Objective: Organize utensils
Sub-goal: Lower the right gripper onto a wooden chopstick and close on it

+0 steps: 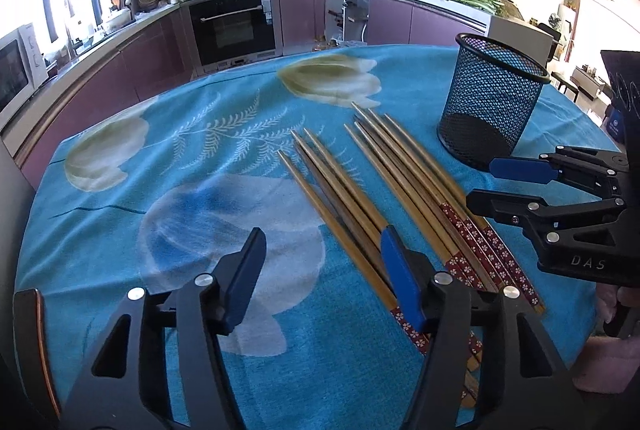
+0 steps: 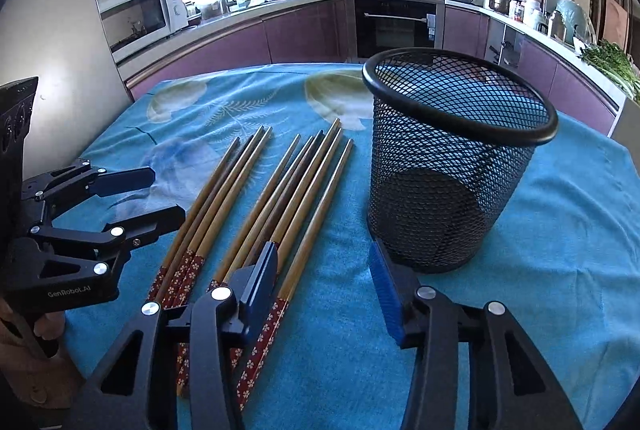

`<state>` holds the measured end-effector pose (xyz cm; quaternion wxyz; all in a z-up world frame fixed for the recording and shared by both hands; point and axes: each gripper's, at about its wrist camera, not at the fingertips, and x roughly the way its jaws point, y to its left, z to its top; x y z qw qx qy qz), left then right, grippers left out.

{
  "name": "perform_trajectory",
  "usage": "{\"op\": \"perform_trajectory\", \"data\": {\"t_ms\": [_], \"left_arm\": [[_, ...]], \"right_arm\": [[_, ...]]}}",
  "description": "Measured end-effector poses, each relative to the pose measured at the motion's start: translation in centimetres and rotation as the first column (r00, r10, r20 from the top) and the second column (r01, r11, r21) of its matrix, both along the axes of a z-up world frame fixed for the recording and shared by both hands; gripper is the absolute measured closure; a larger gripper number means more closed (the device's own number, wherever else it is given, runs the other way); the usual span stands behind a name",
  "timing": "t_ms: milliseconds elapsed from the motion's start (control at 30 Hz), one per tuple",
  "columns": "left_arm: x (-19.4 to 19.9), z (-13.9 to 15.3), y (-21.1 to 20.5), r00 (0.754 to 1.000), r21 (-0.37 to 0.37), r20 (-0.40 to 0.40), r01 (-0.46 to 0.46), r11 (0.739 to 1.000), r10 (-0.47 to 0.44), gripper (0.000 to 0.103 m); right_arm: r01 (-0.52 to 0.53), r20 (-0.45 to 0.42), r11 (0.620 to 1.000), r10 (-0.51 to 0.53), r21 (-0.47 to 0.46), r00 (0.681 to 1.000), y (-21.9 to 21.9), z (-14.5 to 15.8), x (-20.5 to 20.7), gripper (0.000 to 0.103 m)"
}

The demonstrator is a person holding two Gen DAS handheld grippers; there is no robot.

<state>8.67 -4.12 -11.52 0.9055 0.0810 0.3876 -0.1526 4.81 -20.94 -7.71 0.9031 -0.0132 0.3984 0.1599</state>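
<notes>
Both pairs of fingers are released, gripping nothing. The left gripper (image 1: 322, 270) hovers at the bottom centre of its view, its right-hand pad over the chopsticks (image 1: 384, 190); the right gripper (image 2: 324, 286) sits low in its view, between the chopsticks and the mesh holder (image 2: 452, 166). All chopsticks lie flat on the blue tablecloth (image 1: 160, 158), left of the upright holder, which looks empty. By my reading nothing is sorted yet; every stick remains.
</notes>
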Motion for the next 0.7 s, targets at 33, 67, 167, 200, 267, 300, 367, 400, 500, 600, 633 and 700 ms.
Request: {"op": "perform_trajectory", "data": {"t_ms": [33,67,167,200,267,300,367,400,500,600,633,700], "left_arm": [[0.1,-0.2,-0.2,1.0,0.003,-0.014,0.002,1.0,-0.002,0.048],[0.3,-0.4,-0.3,1.0,0.005,-0.025,0.004,1.0,-0.004,0.05],[0.7,-0.7,-0.3,0.999,-0.018,-0.048,0.016,1.0,-0.017,0.056],[0.8,-0.7,-0.3,0.998,-0.027,-0.054,0.019,0.999,-0.021,0.059],[1.2,-0.8,-0.1,0.998,-0.038,-0.066,0.022,0.999,-0.025,0.062],[1.2,-0.8,0.0,0.997,-0.045,-0.073,0.021,0.999,-0.025,0.062],[1.3,-0.8,0.6,0.995,-0.07,-0.091,0.024,0.997,-0.03,0.063],[1.5,-0.9,0.8,0.994,-0.086,-0.102,0.025,0.996,-0.034,0.064],[1.4,-0.8,1.3,0.992,-0.106,-0.115,0.031,0.994,-0.043,0.065],[1.6,-0.8,1.3,0.99,-0.115,-0.13,0.041,0.993,-0.056,0.069],[1.8,-0.8,1.2,0.989,-0.116,-0.135,0.042,0.992,-0.058,0.07],[2.1,-0.8,1.1,0.989,-0.104,-0.138,0.045,0.994,-0.059,0.074]], "right_arm": [[-0.002,-0.006,1.0,0.002,0.0,1.0,0.0,-0.1,0.1,0.06],[-0.004,-0.012,1.0,0.004,-0.001,1.0,0.0,-0.2,0.1,0.06],[-0.008,-0.021,1.0,0.008,-0.006,1.0,0.0,-0.4,0.3,0.061],[-0.008,-0.021,1.0,0.008,-0.009,1.0,0.0,-0.4,0.3,0.061],[-0.006,-0.025,1.0,0.005,-0.024,1.0,-0.1,-0.5,0.4,0.063],[-0.007,-0.031,1.0,0.006,-0.021,1.0,-0.2,-0.6,0.5,0.063],[-0.007,-0.039,1.0,0.006,-0.026,0.999,-0.3,-0.8,0.6,0.065],[-0.007,-0.039,1.0,0.006,-0.029,0.999,-0.3,-0.8,0.5,0.065],[-0.009,-0.04,0.999,0.007,-0.039,0.999,-0.3,-0.8,0.6,0.065],[-0.008,-0.038,0.999,0.006,-0.052,0.999,0.0,-0.8,0.8,0.065],[-0.007,-0.036,0.998,0.005,-0.057,0.999,0.3,-0.8,0.9,0.065],[-0.006,-0.034,0.998,0.003,-0.07,0.999,0.7,-0.8,1.3,0.065]]}}
